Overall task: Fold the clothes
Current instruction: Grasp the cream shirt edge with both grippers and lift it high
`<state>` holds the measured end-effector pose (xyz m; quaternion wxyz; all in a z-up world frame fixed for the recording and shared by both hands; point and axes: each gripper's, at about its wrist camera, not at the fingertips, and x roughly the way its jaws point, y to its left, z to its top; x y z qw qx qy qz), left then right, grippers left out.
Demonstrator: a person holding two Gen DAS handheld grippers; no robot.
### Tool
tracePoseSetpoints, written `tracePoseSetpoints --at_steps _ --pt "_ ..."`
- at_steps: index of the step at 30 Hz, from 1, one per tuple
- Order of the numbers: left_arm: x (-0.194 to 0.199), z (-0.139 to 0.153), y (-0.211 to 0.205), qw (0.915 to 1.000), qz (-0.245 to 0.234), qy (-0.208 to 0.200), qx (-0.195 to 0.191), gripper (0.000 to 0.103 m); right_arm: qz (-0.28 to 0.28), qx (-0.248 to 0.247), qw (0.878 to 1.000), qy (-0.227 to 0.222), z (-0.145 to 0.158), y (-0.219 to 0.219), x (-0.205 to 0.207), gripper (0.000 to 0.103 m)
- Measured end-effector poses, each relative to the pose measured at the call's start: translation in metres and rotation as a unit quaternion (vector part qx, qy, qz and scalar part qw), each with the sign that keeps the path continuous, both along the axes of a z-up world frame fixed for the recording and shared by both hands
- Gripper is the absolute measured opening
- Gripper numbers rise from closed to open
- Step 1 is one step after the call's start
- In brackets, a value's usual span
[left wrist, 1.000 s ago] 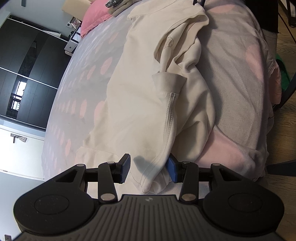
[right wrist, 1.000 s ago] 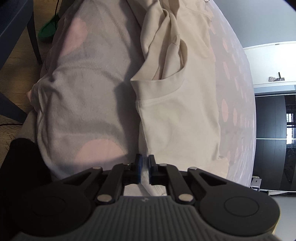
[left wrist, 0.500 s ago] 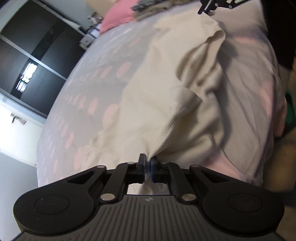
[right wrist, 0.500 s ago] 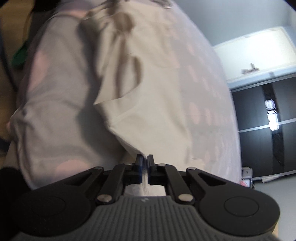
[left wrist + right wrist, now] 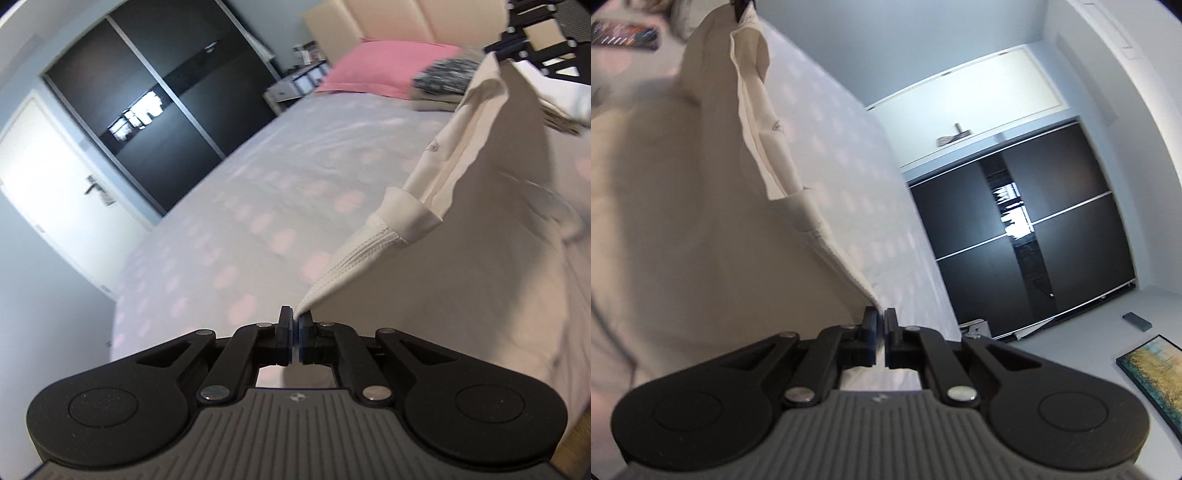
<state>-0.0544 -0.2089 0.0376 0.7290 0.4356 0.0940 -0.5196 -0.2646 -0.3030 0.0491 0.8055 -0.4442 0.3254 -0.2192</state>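
Observation:
A cream long-sleeved shirt (image 5: 461,236) hangs stretched in the air above the bed. My left gripper (image 5: 295,321) is shut on one corner of its edge, and the ribbed hem runs up and right from the jaws. In the right wrist view the same shirt (image 5: 683,192) fills the left half, and my right gripper (image 5: 880,318) is shut on its other corner. The right gripper also shows at the top right of the left wrist view (image 5: 517,40), pinching the fabric. A folded sleeve cuff (image 5: 406,218) drapes over the raised edge.
Below lies the bed (image 5: 258,206) with a grey cover dotted pink. A pink pillow (image 5: 376,66) and a pile of folded clothes (image 5: 439,85) sit near the headboard. A dark sliding wardrobe (image 5: 1027,236), a white door (image 5: 59,192) and a framed picture (image 5: 1152,373) on the floor surround it.
The left gripper closed on the shirt's hem. Both grippers then lifted the shirt off the bed, so it now hangs taut between them and both views tilt up toward the room.

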Motion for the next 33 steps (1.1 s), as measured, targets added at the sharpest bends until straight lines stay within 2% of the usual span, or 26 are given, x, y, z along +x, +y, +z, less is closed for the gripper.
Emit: tracePoseSetpoints --at_steps 1,4,7,12,16,20,22,24,28,30,31,33 --pt "0.005 0.009 -0.007 1.0000 0.009 -0.002 -0.002 0.001 -0.003 0.004 1.000 -0.010 0.010 -0.006 0.009 0.004" --pt "0.018 0.041 -0.026 0.9991 0.032 -0.004 -0.028 0.000 -0.018 -0.031 0.999 -0.022 0.032 -0.024 0.034 0.003" --pt "0.030 0.076 -0.042 0.9967 0.053 -0.008 -0.060 0.000 -0.030 -0.053 0.997 -0.045 0.067 -0.038 0.055 0.003" --pt "0.051 0.146 -0.063 0.9869 0.086 -0.013 -0.136 0.000 -0.051 -0.076 0.992 -0.092 0.131 -0.068 0.093 0.003" --pt "0.076 0.181 -0.099 0.9806 0.118 -0.030 -0.154 0.000 -0.072 -0.094 0.985 -0.128 0.172 -0.092 0.122 0.003" --pt "0.087 0.214 -0.127 0.9656 0.149 -0.067 -0.202 0.000 -0.090 -0.120 0.974 -0.168 0.206 -0.113 0.157 0.003" --pt "0.089 0.236 -0.130 0.9535 0.156 -0.081 -0.244 0.000 -0.099 -0.133 0.968 -0.188 0.223 -0.123 0.174 0.003" --pt "0.088 0.260 -0.128 0.9396 0.159 -0.092 -0.289 0.000 -0.108 -0.149 0.956 -0.228 0.246 -0.129 0.177 0.003" --pt "0.071 0.295 -0.116 0.9178 0.142 -0.135 -0.345 0.000 -0.111 -0.188 0.925 -0.312 0.290 -0.127 0.170 0.003" --pt "0.064 0.302 -0.110 0.9181 0.131 -0.141 -0.347 0.000 -0.107 -0.193 0.916 -0.335 0.303 -0.125 0.164 0.003" --pt "0.060 0.305 -0.107 0.9185 0.126 -0.143 -0.347 0.000 -0.105 -0.187 0.916 -0.338 0.308 -0.123 0.161 0.003" --pt "0.059 0.297 -0.107 0.9310 0.119 -0.138 -0.316 0.000 -0.102 -0.168 0.926 -0.322 0.304 -0.123 0.156 0.003"
